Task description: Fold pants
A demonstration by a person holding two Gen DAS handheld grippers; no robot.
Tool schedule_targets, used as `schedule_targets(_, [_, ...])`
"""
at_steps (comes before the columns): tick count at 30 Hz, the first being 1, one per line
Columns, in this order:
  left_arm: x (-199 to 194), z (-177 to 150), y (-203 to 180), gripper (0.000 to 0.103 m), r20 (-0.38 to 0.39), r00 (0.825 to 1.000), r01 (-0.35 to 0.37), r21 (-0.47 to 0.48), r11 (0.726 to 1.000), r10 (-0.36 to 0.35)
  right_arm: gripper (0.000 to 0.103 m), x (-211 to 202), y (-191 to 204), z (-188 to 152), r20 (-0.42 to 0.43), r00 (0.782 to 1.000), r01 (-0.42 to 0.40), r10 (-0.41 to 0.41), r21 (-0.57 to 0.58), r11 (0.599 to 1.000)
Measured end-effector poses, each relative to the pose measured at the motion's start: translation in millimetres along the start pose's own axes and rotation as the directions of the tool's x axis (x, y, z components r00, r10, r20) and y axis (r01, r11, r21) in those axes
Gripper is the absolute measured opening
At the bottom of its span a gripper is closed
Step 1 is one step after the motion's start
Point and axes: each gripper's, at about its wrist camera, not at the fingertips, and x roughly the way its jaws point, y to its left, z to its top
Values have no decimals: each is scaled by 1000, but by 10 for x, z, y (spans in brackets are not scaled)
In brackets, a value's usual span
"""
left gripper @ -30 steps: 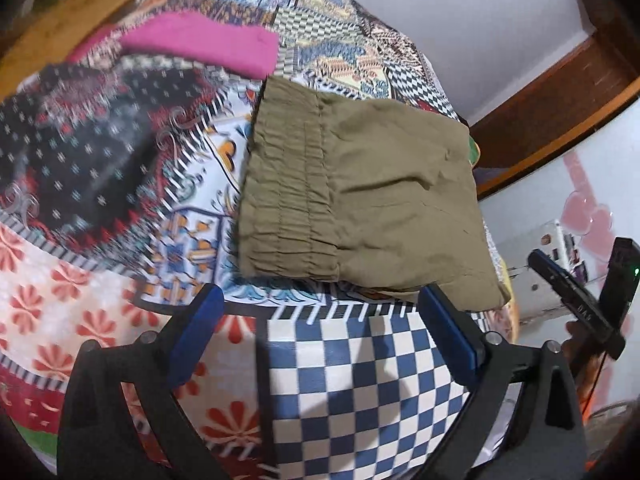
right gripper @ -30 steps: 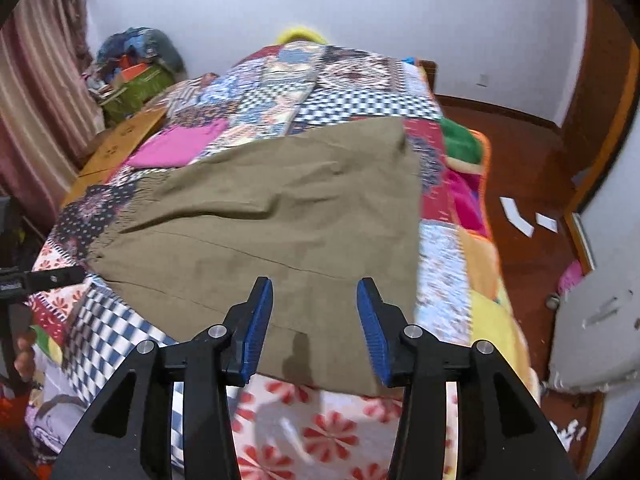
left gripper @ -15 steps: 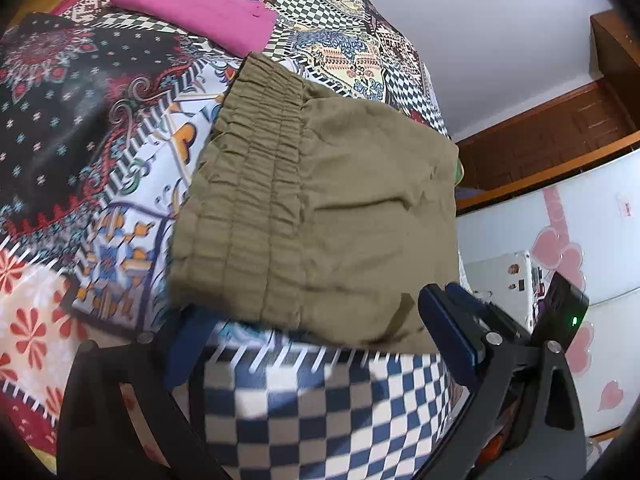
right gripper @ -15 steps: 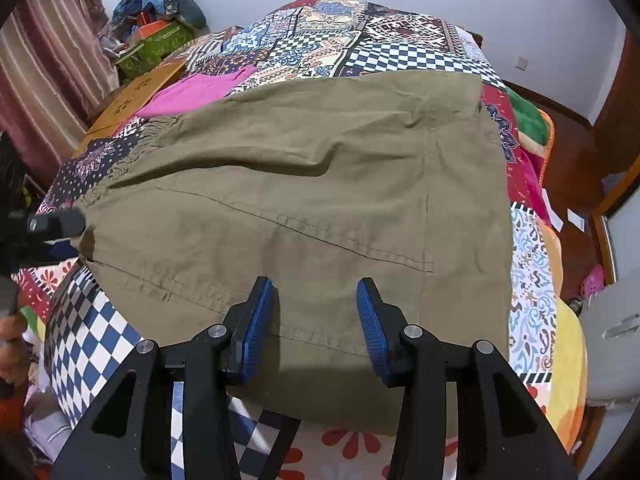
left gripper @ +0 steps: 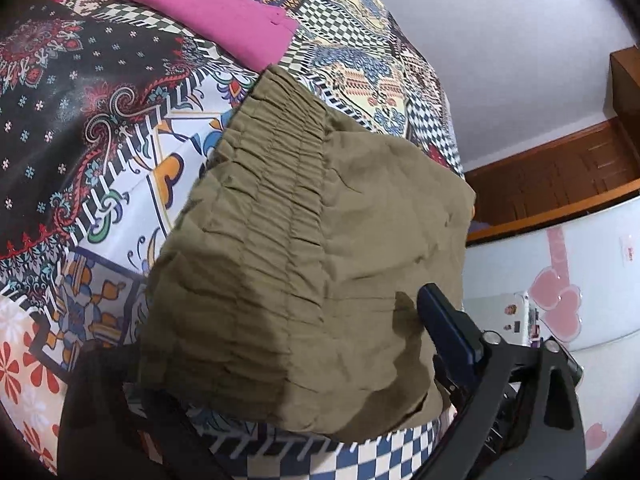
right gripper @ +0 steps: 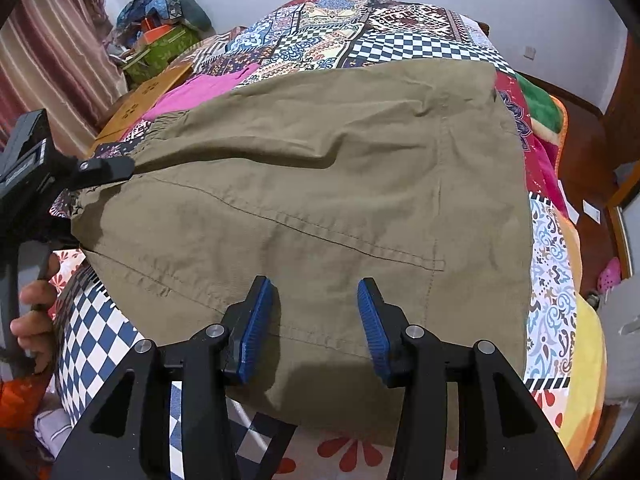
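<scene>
The olive pants point(right gripper: 320, 208) lie folded flat on the patchwork quilt point(right gripper: 552, 320). In the left wrist view their gathered elastic waistband point(left gripper: 256, 240) faces me. My left gripper point(left gripper: 280, 364) is open, its jaws straddling the near waistband corner: the right finger point(left gripper: 448, 332) lies over the cloth, and the left finger is under or behind the cloth, mostly hidden. My right gripper point(right gripper: 316, 320) is open just above the near edge of the pants, both blue pads point(right gripper: 256, 320) over the cloth. The left gripper also shows at the left of the right wrist view point(right gripper: 104, 170).
A folded pink garment point(left gripper: 216, 12) lies on the quilt beyond the waistband. A cardboard box point(right gripper: 148, 96) and a pile of things point(right gripper: 160, 32) stand at the bed's far left. A white cabinet point(left gripper: 560, 280) and wooden floor are to the right.
Both grippers have moved forward and down toward the pants. The left gripper's jaws now straddle the waistband corner; the right gripper's pads have come over the near edge.
</scene>
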Motion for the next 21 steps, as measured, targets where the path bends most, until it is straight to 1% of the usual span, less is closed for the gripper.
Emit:
schedule_targets(1, [1, 9, -17, 76, 6, 1000, -22, 17, 1000, 22, 42, 0, -8, -1, 1, 1000, 0, 0, 1, 1000])
schedule_targets(2, [10, 13, -28, 65, 3, 1000, -31, 31, 999, 31, 42, 1, -11, -3, 1, 1000, 0, 0, 2, 1000])
schedule_targets(3, [15, 14, -34, 62, -1, 999, -34, 42, 999, 34, 42, 1, -15, -5, 2, 1000, 0, 0, 2, 1000])
schedule_targets(4, [9, 15, -31, 57, 2, 999, -32, 42, 999, 32, 42, 0, -22, -6, 3, 1000, -2, 2, 2, 1000])
schedule_targets(8, [-40, 16, -6, 44, 19, 999, -38, 46, 998, 37, 42, -1, -18, 1, -1, 1000, 0, 0, 0, 1000])
schedule_targets(11, [-114, -12, -14, 40, 33, 999, -40, 68, 997, 38, 42, -11, -20, 45, -20, 1000, 7, -7, -6, 1000])
schedule_targets(14, [-197, -71, -99, 39, 67, 995, -79, 130, 988, 71, 42, -57, -11, 125, -31, 1000, 3, -4, -17, 1000])
schedule_targets(17, [-262, -127, -170, 39, 98, 990, -113, 181, 977, 97, 42, -113, 50, 267, -9, 1000, -9, 8, -35, 999])
schedule_targets(21, [-308, -184, -252, 38, 133, 984, -149, 231, 962, 120, 42, -75, 196, 496, 13, 999, -32, 33, -62, 998])
